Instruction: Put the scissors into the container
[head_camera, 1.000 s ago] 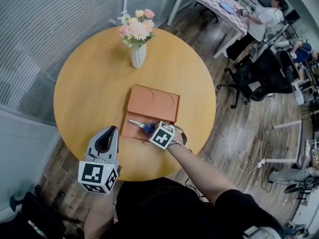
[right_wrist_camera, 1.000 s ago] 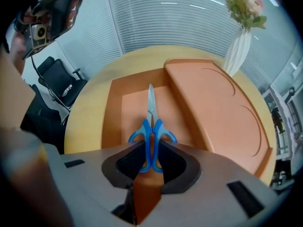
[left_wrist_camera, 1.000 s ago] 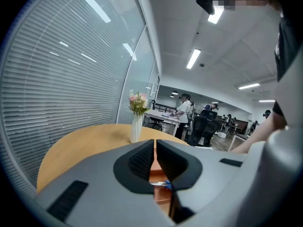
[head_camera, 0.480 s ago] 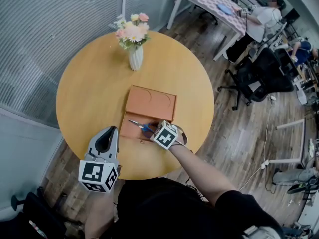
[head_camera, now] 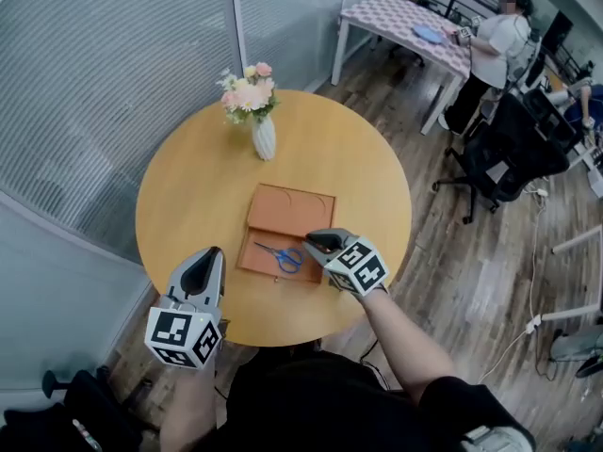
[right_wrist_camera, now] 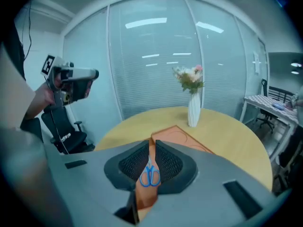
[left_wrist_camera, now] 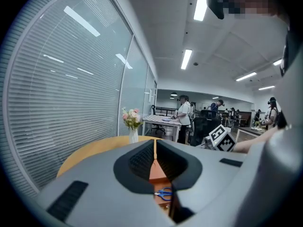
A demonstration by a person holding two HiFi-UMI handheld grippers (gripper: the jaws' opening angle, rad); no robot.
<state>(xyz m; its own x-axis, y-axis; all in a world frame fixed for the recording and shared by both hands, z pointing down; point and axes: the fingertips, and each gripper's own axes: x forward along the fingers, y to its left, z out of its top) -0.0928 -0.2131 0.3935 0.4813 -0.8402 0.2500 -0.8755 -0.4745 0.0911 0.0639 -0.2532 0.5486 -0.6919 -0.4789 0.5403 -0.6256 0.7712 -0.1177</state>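
The scissors (head_camera: pixel 281 255) lie in the orange container (head_camera: pixel 283 207) - the job looks done - while the empty right gripper (head_camera: pixel 317 243) closes its jaws nearby, and the left gripper (head_camera: pixel 209 255) stays out of it, pinched together on nothing.

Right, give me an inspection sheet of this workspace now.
Surface: round wooden table.
Job's things: blue-handled scissors lie flat inside the orange container, in its near half.
Clutter: vase of flowers beyond the container.
Grippers: left gripper over the table's near edge, fingers together, empty; right gripper beside the container, fingers closing, nothing between them.
Cables: white cable on the floor at right.
Surroundings: glass wall with blinds, office chairs, person at a patterned table.
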